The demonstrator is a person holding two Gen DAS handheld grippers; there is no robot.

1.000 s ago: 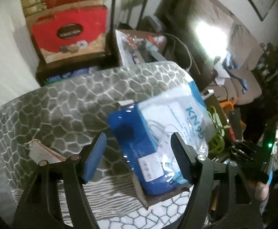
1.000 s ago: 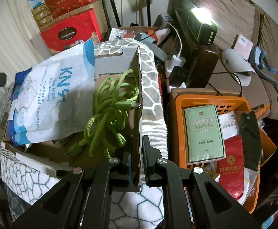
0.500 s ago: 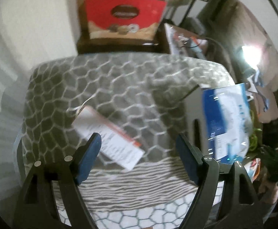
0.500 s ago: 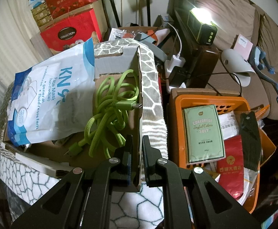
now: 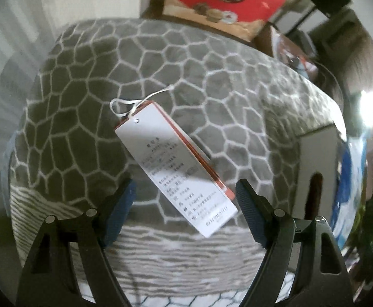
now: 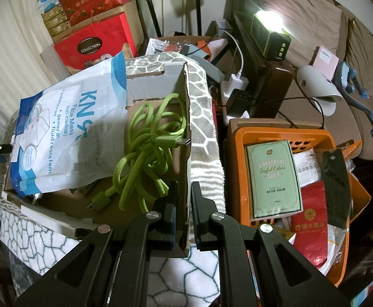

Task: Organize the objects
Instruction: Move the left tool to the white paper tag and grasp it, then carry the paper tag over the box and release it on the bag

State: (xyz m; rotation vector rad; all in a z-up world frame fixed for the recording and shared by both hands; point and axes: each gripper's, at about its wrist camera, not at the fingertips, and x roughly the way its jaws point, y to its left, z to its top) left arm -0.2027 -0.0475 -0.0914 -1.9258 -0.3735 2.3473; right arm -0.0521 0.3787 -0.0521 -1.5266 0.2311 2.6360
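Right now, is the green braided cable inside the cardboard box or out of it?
Inside. The green braided cable lies coiled on the floor of the cardboard box, beside the white-and-blue mask bag.

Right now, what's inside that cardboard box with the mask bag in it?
The cardboard box holds a KN95 mask bag and a coiled green cable. The bag covers much of the floor, so whatever lies beneath it stays hidden.

A brown sofa (image 6: 314, 20) with cushions lines the right side. A glaring lamp (image 6: 273, 35) sits on a dark wooden stand (image 6: 270, 81) beside it. White curtains (image 6: 10, 51) hang at left. Speaker stands (image 6: 198, 7) rise against the pale back wall.
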